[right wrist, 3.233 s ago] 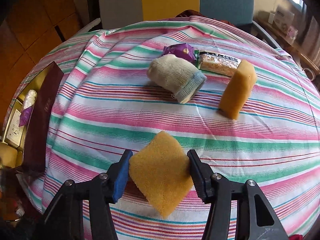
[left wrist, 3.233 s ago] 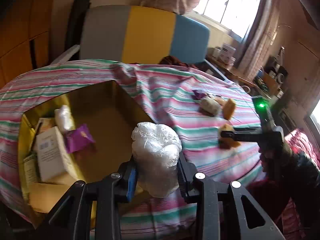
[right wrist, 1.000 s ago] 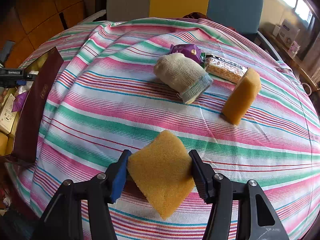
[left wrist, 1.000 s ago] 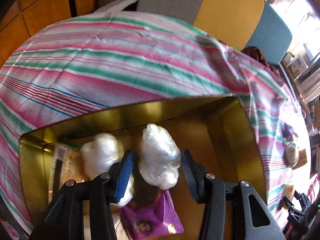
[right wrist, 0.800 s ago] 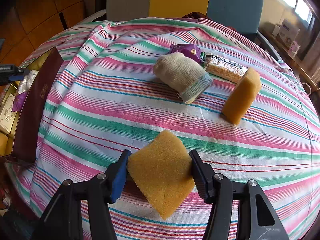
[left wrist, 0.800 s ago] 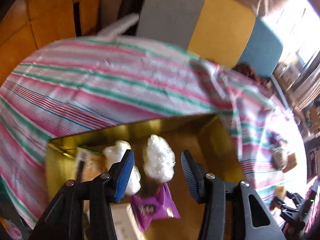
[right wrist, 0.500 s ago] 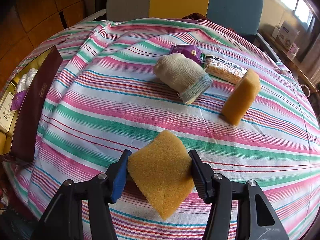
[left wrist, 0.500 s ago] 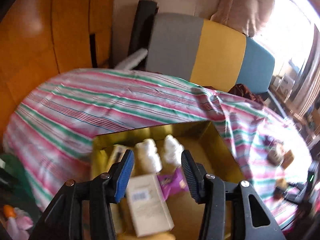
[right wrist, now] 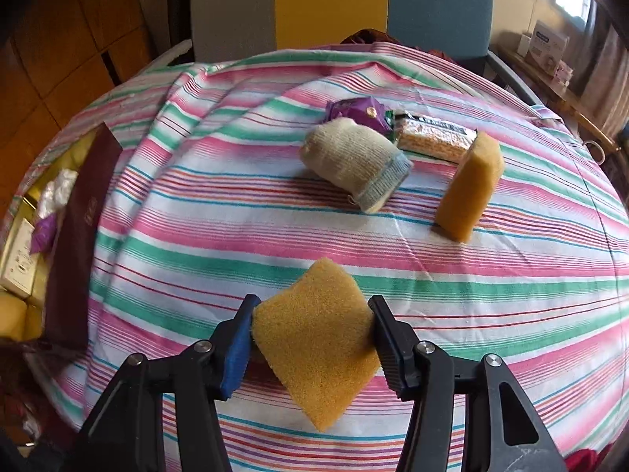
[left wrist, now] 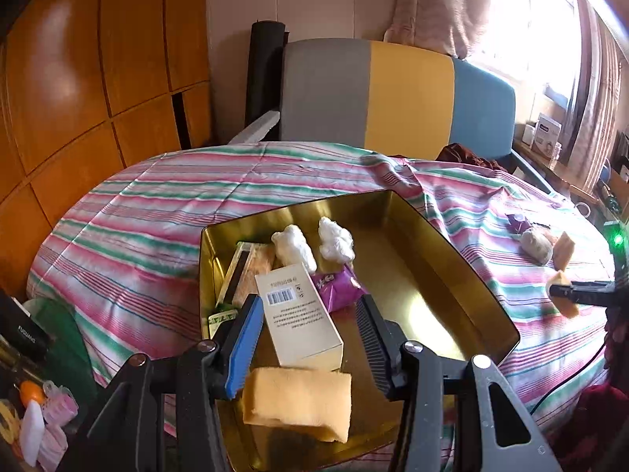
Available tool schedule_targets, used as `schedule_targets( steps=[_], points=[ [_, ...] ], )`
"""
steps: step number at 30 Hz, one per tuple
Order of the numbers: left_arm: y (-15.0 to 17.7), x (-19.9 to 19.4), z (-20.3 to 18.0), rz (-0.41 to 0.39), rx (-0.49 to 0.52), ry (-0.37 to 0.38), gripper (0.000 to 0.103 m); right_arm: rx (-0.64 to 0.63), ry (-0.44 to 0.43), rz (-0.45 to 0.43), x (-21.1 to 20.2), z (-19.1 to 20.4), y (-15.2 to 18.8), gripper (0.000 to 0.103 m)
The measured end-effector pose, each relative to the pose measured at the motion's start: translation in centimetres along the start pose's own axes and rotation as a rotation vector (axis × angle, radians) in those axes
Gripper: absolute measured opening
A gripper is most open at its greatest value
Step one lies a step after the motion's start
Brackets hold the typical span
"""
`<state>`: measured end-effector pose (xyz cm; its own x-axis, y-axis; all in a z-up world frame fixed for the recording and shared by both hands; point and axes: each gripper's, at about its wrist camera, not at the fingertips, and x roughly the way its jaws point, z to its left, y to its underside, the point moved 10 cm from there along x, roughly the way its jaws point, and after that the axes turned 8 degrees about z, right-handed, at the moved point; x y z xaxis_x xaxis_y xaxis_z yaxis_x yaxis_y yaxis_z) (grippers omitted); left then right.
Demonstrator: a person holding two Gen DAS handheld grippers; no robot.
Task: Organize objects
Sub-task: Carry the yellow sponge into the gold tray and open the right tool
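The striped cloth (right wrist: 243, 212) covers the surface (left wrist: 165, 204) from edge to edge. On it, to the left, sits the gold box (left wrist: 444, 275), top open. Inside the box lie a white carton (left wrist: 298, 314), a yellow sponge (left wrist: 298, 401) at the near end, a purple packet (left wrist: 338, 287) and two white plastic bundles (left wrist: 334, 240) toward the far wall.

The left claw (left wrist: 308, 338) hangs over the near end of the box, jaws apart, nothing between the pads: released.

The right claw (right wrist: 312, 338) is closing on an orange sponge (right wrist: 318, 334); both pads press its sides and the sponge is tilted on a corner, above the cloth: grasping the sponge.

Farther back on the cloth rest a rolled sock (right wrist: 354, 161), a second orange sponge (right wrist: 469, 188) standing on end, a snack bar (right wrist: 432, 137) and a second purple packet (right wrist: 357, 110).
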<state>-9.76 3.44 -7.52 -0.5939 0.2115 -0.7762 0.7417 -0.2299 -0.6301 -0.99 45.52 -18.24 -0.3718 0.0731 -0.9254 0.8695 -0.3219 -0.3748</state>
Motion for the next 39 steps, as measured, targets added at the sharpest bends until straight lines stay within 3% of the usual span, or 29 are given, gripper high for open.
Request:
schedule_targets(
  steps=[4,12,15,21,28,32,36,39],
  points=[
    [0.4,0.0,0.1,-0.006,-0.006,0.002,0.05,-0.01,-0.094,-0.045,-2.2,3.9,-1.3,0.057],
    [0.6,0.0,1.4,-0.006,-0.05,0.011,0.05,-0.181,-0.325,-0.13,-7.0,18.3,-4.6,0.057],
    [0.4,-0.4,2.8,-0.022,-0.089,0.007,0.05,-0.221,-0.42,-0.105,-7.2,23.7,-4.9,0.058],
    [0.5,-0.5,6.1,-0.026,-0.164,-0.023,0.05,-0.262,-0.472,-0.001,-3.4,31.1,-4.0,0.058],
    [1.5,0.3,7.9,0.0,-0.205,-0.036,0.05,-0.21,-0.47,0.131,2.5,34.0,-2.8,0.063],
    [1.7,0.6,7.6,0.009,-0.197,-0.034,0.05,-0.182,-0.549,0.18,3.1,35.4,-2.1,0.07],
    [1.7,0.5,7.5,0.007,-0.192,-0.038,0.05,-0.183,-0.558,0.175,2.6,35.3,-1.7,0.072],
    [1.5,0.2,7.2,0.001,-0.183,-0.041,0.052,-0.172,-0.55,0.138,1.5,34.5,-1.8,0.081]
  ],
)
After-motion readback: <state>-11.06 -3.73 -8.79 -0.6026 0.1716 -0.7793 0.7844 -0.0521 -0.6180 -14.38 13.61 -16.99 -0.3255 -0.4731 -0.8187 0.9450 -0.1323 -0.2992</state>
